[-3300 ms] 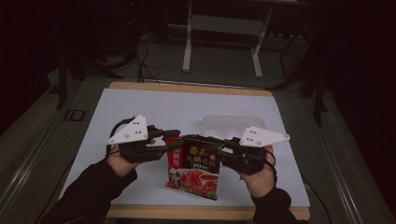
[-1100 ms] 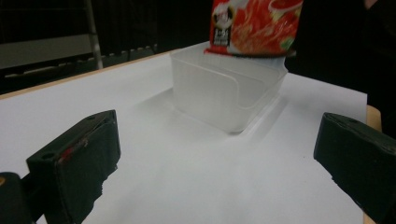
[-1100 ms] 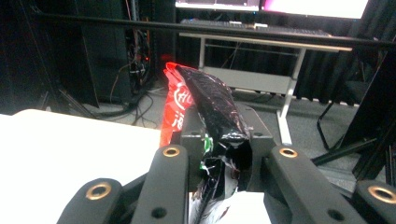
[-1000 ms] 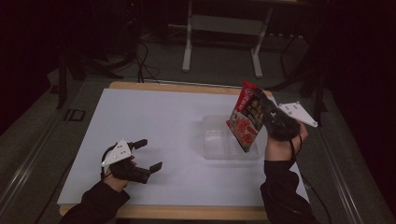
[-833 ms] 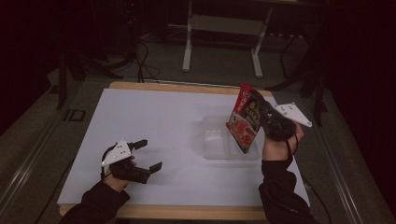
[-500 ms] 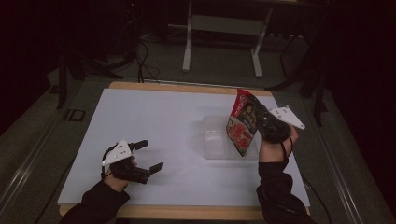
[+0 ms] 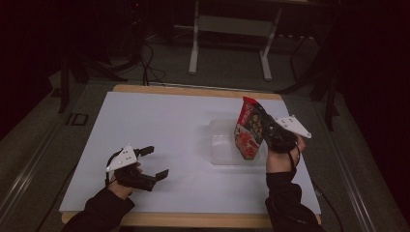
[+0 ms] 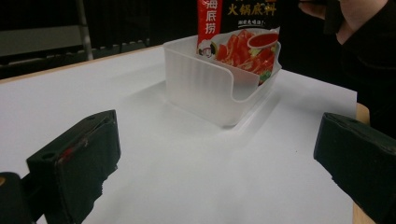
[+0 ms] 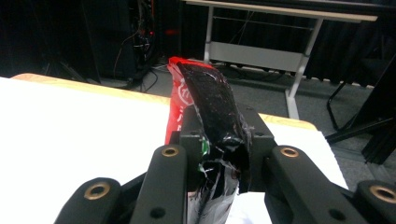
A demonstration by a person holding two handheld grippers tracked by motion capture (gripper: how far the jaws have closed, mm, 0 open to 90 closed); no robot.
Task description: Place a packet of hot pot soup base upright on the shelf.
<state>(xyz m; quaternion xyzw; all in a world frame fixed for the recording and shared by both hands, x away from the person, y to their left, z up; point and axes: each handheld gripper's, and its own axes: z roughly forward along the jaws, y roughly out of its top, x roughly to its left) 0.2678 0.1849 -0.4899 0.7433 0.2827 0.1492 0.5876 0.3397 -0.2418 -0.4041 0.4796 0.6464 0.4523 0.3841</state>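
Two strips of Chinese print can be read on the sauce packet [image 8: 238,42] in the left gripper view: white characters 海底捞 on a red band and yellow 火锅底料 on black, above a photo of sliced tomatoes. Its top is cut off by the frame edge. The right claw [image 7: 269,131] is clamped on the packet's upper part, holding it upright with its lower end inside the clear plastic bin [image 7: 223,145] on the bench [image 7: 159,121]; the bin's frosted wall blurs that end. In the right gripper view the crinkled black and red packet [image 9: 210,116] hides the pads. The left claw [image 7: 155,162] stands wide apart, holding nothing, low over the bench well apart from the bin.
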